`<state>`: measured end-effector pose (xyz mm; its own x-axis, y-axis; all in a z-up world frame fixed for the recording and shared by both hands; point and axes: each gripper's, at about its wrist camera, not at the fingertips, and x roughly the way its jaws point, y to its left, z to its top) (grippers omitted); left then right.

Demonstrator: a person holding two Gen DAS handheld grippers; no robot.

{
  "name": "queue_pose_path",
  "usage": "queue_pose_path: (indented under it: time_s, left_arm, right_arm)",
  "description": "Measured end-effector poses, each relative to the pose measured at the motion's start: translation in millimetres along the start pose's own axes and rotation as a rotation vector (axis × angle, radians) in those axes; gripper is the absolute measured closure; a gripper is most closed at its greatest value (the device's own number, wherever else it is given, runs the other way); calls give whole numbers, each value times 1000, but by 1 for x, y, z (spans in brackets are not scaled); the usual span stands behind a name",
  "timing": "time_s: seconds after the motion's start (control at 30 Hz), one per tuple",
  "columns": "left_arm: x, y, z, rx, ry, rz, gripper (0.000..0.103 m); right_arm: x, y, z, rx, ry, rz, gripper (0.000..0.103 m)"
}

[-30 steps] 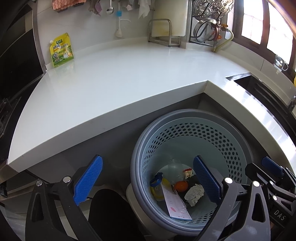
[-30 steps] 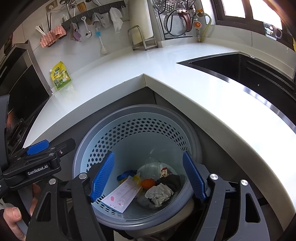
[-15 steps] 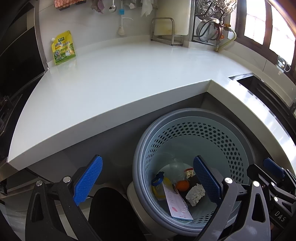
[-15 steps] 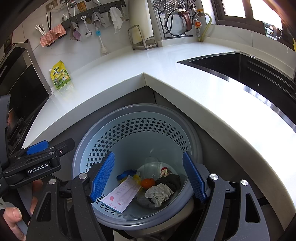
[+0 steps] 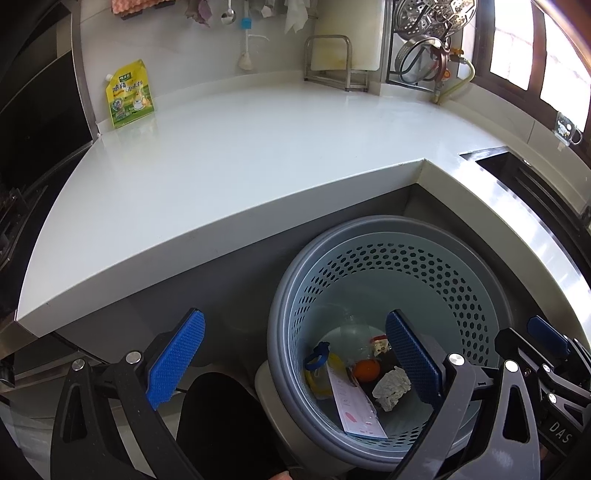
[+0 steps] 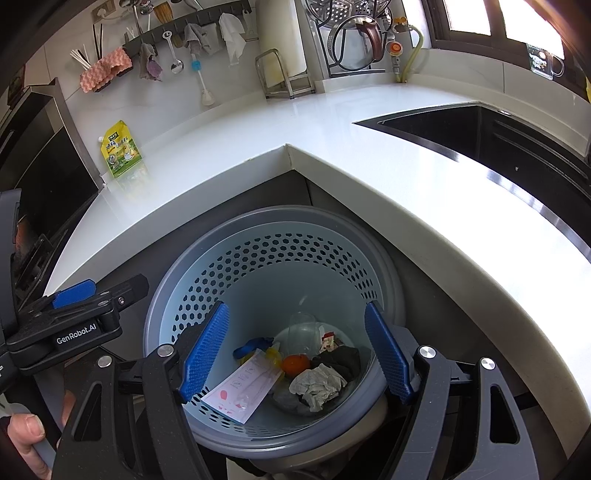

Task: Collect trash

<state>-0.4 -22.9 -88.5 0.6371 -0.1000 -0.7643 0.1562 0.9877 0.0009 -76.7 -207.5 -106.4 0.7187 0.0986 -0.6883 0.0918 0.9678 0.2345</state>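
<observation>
A grey perforated trash bin point(image 5: 284, 291) point(image 6: 162, 295) stands on the floor in the inner corner of the white counter point(image 5: 240, 158). At its bottom lie a crumpled white paper point(image 6: 317, 384), an orange point(image 6: 295, 363), a white card with pink marks point(image 6: 240, 391), a dark rag point(image 6: 341, 360) and a yellow bottle with a blue cap point(image 5: 319, 369). My left gripper point(image 5: 293, 317) hangs open over the bin's left rim. My right gripper point(image 6: 295, 308) is open above the bin's mouth. Neither has anything between its blue pads.
A yellow-green pouch point(image 5: 129, 94) leans against the back wall on the counter. A dark sink point(image 6: 480, 129) is set in the counter at the right, and a black stove point(image 6: 33, 177) is at the left. Utensils and cloths hang on a wall rail point(image 6: 177, 33). A person's hand point(image 6: 26, 435) holds the left gripper's handle.
</observation>
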Motion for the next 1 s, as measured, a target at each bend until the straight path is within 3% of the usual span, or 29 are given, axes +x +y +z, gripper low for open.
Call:
queue_pose_path:
  time_s: [1.0]
  left_arm:
    - [4, -2, 0, -7, 14, -1, 6]
  right_arm:
    - [1, 2, -2, 0, 6, -1, 30]
